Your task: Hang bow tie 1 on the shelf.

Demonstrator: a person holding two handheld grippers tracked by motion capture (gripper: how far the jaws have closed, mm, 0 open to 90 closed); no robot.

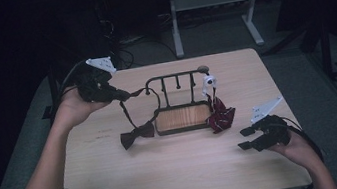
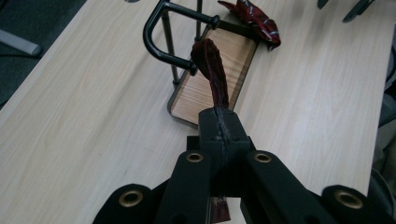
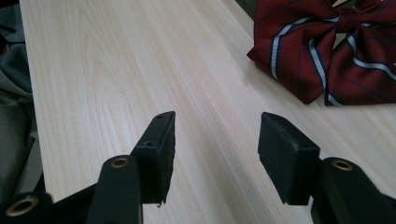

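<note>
Dark bow tie (image 1: 137,134) lies on the table (image 1: 168,170) left of the wire rack (image 1: 182,117), its strap (image 2: 212,70) looped over a rack peg and pinched in your left gripper (image 1: 121,95) (jaws clamped together on it). Your right gripper (image 3: 215,154) hovers low over the table with jaws apart, holding nothing, near the striped red bow tie (image 3: 327,51).

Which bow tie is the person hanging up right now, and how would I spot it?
Find the black metal rack with the wooden base in the middle of the table. A strap runs from the rack's left end to the left gripper, shut on it, and the dark bow tie hangs from it at the left of the rack. Unlike the striped bow tie on the right, it is plain.
</note>
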